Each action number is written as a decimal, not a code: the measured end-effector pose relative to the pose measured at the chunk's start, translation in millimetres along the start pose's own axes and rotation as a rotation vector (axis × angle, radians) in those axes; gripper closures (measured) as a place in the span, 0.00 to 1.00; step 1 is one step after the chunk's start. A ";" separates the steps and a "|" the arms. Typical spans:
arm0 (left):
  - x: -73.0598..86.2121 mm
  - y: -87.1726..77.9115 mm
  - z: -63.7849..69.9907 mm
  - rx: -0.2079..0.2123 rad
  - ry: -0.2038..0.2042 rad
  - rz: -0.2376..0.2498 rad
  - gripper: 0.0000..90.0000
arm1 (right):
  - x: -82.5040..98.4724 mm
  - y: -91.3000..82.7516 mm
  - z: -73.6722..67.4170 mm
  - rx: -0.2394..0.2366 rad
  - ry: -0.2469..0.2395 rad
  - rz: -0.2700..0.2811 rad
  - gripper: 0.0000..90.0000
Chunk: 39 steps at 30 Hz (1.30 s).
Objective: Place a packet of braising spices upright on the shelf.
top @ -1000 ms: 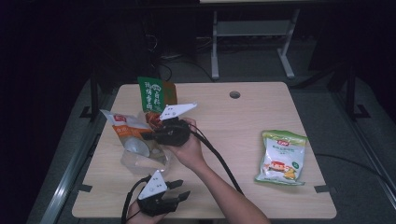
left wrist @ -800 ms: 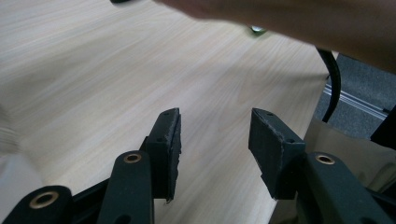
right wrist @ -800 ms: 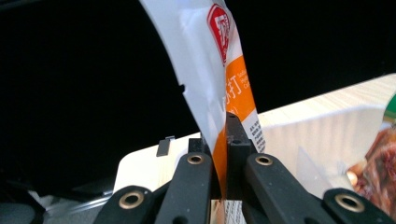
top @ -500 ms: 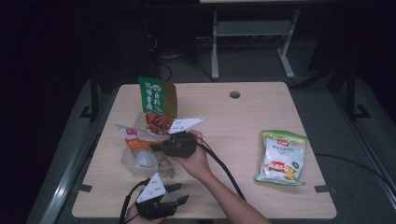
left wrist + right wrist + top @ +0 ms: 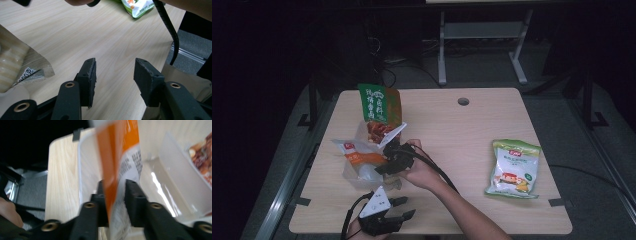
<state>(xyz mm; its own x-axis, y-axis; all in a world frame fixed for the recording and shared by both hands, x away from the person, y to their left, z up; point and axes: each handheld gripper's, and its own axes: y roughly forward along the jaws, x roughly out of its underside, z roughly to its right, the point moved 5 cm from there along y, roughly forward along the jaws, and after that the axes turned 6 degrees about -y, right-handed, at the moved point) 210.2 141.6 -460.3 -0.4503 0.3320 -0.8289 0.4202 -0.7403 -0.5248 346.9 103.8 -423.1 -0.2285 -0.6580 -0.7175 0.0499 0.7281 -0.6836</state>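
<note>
While the orange snack packet (image 5: pixel 117 170) hangs between your right gripper (image 5: pixel 115 192)'s just-loosening jaws over the clear plastic bag (image 5: pixel 357 172), it may slip early and catch the bag's rim. Your left gripper (image 5: pixel 115 75), jaws spread and empty, isn't steadying that bag.

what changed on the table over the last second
The right gripper carried the orange packet down and toward the person, into the clear bag. Its jaws have just been opening, the packet between them. The left gripper, the green pouch and the snack bag kept their places.
</note>
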 end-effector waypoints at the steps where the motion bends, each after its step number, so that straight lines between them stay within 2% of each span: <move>1: -0.3 0.1 -0.3 0.001 0.005 -0.001 0.58 | 1.7 0.7 0.6 -0.009 0.018 -0.010 0.93; 3: -0.4 0.1 -0.3 0.001 0.005 0.000 0.58 | 2.7 0.7 1.6 -0.018 0.021 -0.010 0.99; 7: -0.1 0.1 -0.5 0.001 0.003 0.001 0.58 | 3.6 -0.6 0.5 -0.013 0.016 0.012 1.00; 9: -0.7 -0.2 -0.9 0.002 0.007 0.008 0.58 | 3.0 -3.1 0.2 -0.012 0.013 0.047 1.00; 10: -0.7 -0.8 -1.0 0.002 0.008 0.004 0.58 | 1.7 -5.8 -0.7 -0.012 0.028 0.073 1.00; 12: -1.0 -1.1 -1.3 0.003 0.015 0.008 0.58 | -2.1 -12.0 -1.0 0.005 0.025 0.131 1.00; 13: -0.9 -1.1 -0.4 0.004 0.005 0.012 0.58 | -4.1 -14.8 -1.6 0.016 0.024 0.153 1.00; 18: -1.7 -1.5 2.0 0.010 0.002 0.013 0.58 | -17.4 -29.1 -5.0 0.067 -0.036 0.298 1.00; 19: -1.7 -1.7 2.6 0.012 0.000 0.012 0.57 | -19.7 -29.5 -7.3 0.069 -0.035 0.331 1.00; 21: -0.9 -2.7 4.6 0.020 -0.003 0.009 0.57 | -22.5 -27.5 -9.0 0.087 -0.064 0.380 1.00; 22: -0.5 -3.3 4.8 0.022 0.006 0.005 0.57 | -23.0 -24.7 -9.9 0.103 -0.080 0.430 1.00; 24: 2.6 -5.3 8.2 0.029 0.001 -0.007 0.57 | -19.1 -19.2 -10.3 0.099 -0.081 0.485 1.00; 25: 4.8 -6.0 9.9 0.031 -0.001 -0.013 0.57 | -14.8 -14.5 -9.5 0.116 -0.077 0.499 1.00; 28: 10.5 -8.0 10.2 0.036 0.002 -0.025 0.57 | 3.9 3.3 -6.5 0.120 -0.039 0.499 1.00; 29: 11.9 -8.7 9.2 0.036 0.001 -0.030 0.57 | 7.9 4.4 -5.0 0.113 -0.020 0.527 1.00; 30: 12.3 -8.8 8.5 0.035 -0.002 -0.029 0.57 | 10.5 3.8 -4.0 0.101 -0.007 0.526 1.00; 31: 12.5 -8.9 8.7 0.038 -0.019 -0.031 0.57 | 11.2 3.4 -3.4 0.106 -0.012 0.521 1.00; 33: 10.8 -8.7 7.9 0.036 -0.012 -0.019 0.57 | 12.3 2.1 -4.6 0.118 -0.049 0.495 1.00; 36: 9.2 -9.0 7.7 0.034 -0.011 -0.014 0.57 | 14.9 2.5 -9.8 0.103 -0.096 0.442 1.00; 39: 9.5 -9.0 8.3 0.034 -0.011 -0.013 0.57 | 17.5 0.4 -10.0 0.092 -0.098 0.421 0.99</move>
<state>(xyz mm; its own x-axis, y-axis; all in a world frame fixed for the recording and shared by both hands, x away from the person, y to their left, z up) 195.6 146.6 -461.9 -0.4640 0.3355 -0.8198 0.3874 -0.7555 -0.5284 333.2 94.5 -434.6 -0.0768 -0.3255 -0.9424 0.2061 0.9196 -0.3344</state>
